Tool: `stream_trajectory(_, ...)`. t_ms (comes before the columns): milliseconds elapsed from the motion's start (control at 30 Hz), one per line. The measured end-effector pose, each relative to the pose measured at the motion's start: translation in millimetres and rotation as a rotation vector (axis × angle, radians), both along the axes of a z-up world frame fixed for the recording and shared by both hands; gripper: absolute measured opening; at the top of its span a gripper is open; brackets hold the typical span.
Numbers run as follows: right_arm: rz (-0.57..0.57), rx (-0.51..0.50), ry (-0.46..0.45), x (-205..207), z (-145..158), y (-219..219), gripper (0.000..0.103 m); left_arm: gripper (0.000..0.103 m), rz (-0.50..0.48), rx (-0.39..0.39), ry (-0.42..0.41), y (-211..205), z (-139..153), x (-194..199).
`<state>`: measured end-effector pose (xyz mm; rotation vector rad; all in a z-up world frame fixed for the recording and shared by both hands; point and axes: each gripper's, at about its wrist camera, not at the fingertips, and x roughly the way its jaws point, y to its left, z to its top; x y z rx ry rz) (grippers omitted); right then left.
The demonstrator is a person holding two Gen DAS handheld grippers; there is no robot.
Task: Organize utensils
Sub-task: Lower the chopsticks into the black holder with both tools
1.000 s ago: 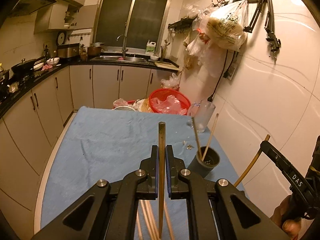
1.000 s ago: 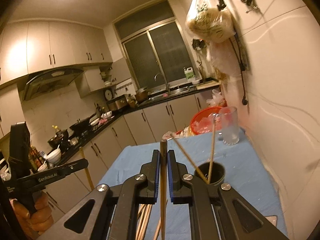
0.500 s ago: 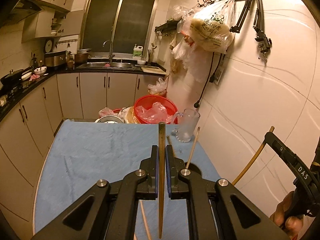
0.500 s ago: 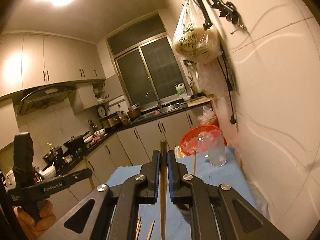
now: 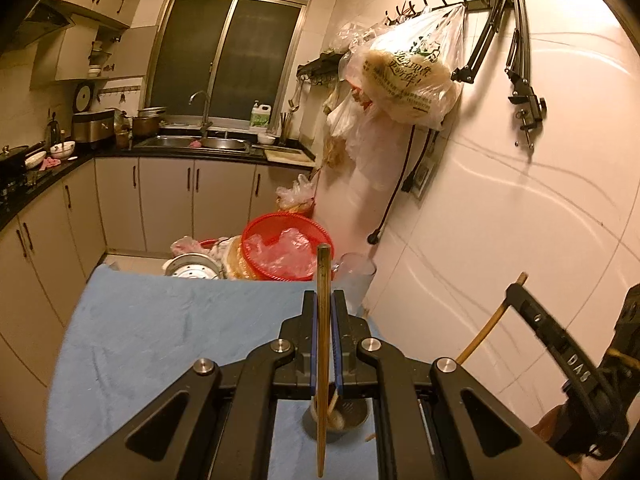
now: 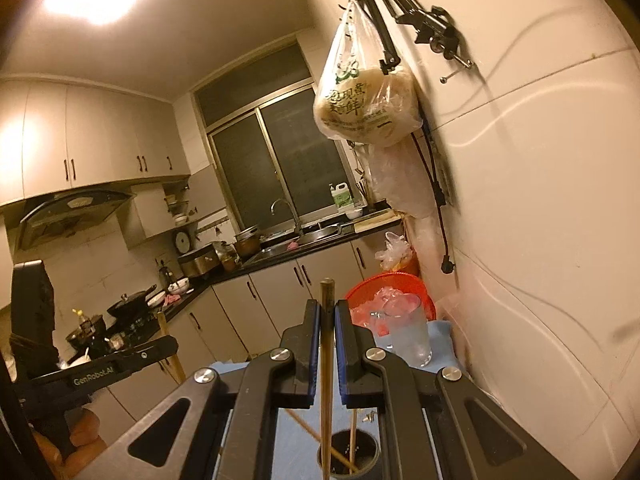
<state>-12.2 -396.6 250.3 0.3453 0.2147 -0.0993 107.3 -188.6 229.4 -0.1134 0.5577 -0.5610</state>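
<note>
My left gripper [image 5: 324, 300] is shut on a wooden chopstick [image 5: 322, 360] held upright over the dark utensil cup [image 5: 335, 418] on the blue table cloth [image 5: 160, 340]. My right gripper [image 6: 327, 308] is shut on another chopstick [image 6: 326, 380], its lower end hanging over the same cup [image 6: 347, 454], which holds two chopsticks [image 6: 352, 436]. Each gripper shows in the other's view: the right one [image 5: 516, 292] at the right, the left one [image 6: 168, 346] at the left.
A glass mug [image 6: 408, 340], a red basket [image 5: 286, 248] and a metal pot [image 5: 192, 270] crowd the table's far end. The tiled wall [image 5: 520, 220] runs close along the right. Cabinets [image 5: 168, 200] and a sink counter stand behind.
Both grippers have lifted and tilted upward with their chopsticks and moved over the cup. The loose chopsticks on the cloth have dropped out of view.
</note>
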Motion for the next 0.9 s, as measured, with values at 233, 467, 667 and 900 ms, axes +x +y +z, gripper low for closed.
stream_trajectory(233, -0.033, 0.005, 0.023, 32.8, -15.1, -18.0, 0.008, 0.007, 0.022, -0.057, -0.018, -25.2, -15.4, 26.0)
stream_trajectory(467, -0.022, 0.025, 0.103, 63.2, -51.7, -28.4, 0.008, 0.007, 0.062, -0.07, 0.01, -36.2, -48.7, 46.1)
stream_trajectory(667, -0.002, 0.031, 0.144, 69.0, -72.5, -27.2, 0.008, 0.007, 0.079, -0.072, 0.023, -36.2, -62.4, 53.0)
stream_trajectory(900, 0.014, 0.002, 0.141, 69.2, -75.8, -23.6, 0.008, 0.007, 0.082, -0.059, 0.014, -41.7, -61.3, 55.4)
